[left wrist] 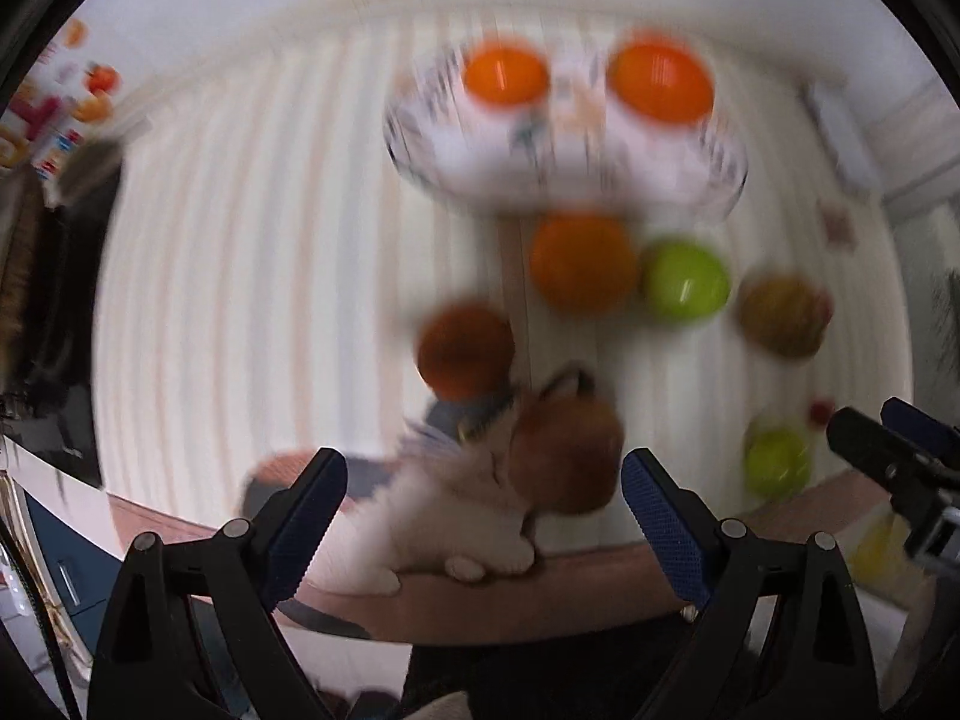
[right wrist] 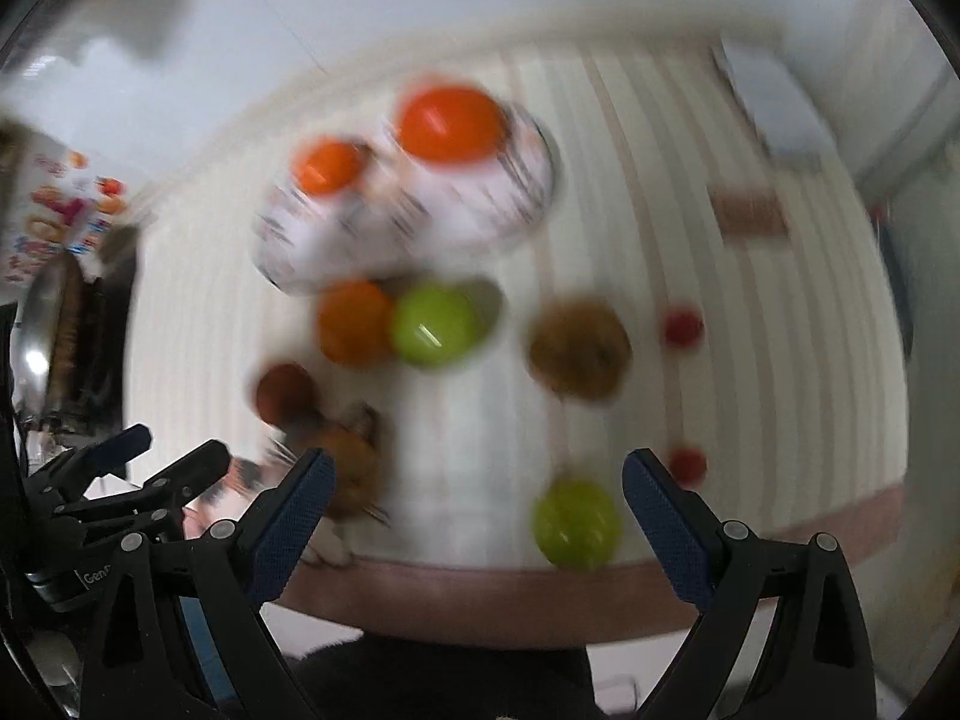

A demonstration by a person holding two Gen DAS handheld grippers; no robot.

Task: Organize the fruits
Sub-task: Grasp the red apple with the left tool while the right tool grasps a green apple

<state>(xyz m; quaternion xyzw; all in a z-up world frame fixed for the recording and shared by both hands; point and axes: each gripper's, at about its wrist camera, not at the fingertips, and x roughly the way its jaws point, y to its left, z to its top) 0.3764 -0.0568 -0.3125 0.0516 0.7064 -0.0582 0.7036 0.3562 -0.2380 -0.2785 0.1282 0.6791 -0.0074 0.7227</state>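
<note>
Both views are motion-blurred. A white patterned plate [left wrist: 480,162] [right wrist: 312,240] holds two orange fruits [left wrist: 506,75] [left wrist: 660,81] on the striped table. In front of it lie an orange [left wrist: 582,261], a green fruit [left wrist: 686,279], a brown fruit [left wrist: 780,315], a dark red-brown fruit [left wrist: 465,351] and a second green fruit [left wrist: 777,459] [right wrist: 576,522]. My left gripper [left wrist: 483,510] is open and empty at the near table edge. My right gripper [right wrist: 477,513] is open and empty, with the near green fruit just ahead between its fingers.
A plush cat toy [left wrist: 480,498] [right wrist: 348,462] lies at the table's near edge. Two small red items [right wrist: 683,327] [right wrist: 687,465] sit at the right. A brown card [right wrist: 750,216] and a white object [right wrist: 774,108] lie far right. The table has a pink border [right wrist: 480,594].
</note>
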